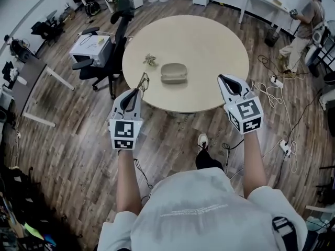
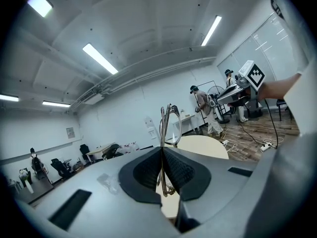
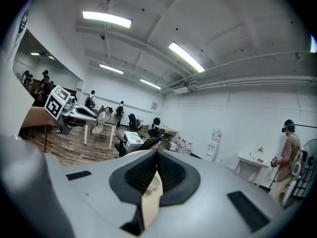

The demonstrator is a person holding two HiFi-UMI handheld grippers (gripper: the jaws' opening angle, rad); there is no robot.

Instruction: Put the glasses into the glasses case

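A beige-grey glasses case (image 1: pixel 174 73) lies near the middle of the round table (image 1: pixel 209 46), and its lid looks closed. My left gripper (image 1: pixel 137 92) hovers over the table's near-left edge, shut on a pair of thin-framed glasses (image 1: pixel 143 81). In the left gripper view the glasses (image 2: pixel 169 125) stand up from between the closed jaws of that gripper (image 2: pixel 162 151). My right gripper (image 1: pixel 223 79) is held over the near-right edge, to the right of the case. Its jaws are shut with nothing between them (image 3: pixel 156 155).
A small crumpled object (image 1: pixel 150 60) lies on the table, left of the case. An office chair (image 1: pixel 107 61) and a white box (image 1: pixel 90 48) stand at the table's left. Cables and power strips (image 1: pixel 272 95) lie on the floor at the right. A person (image 1: pixel 303 27) stands at the far right.
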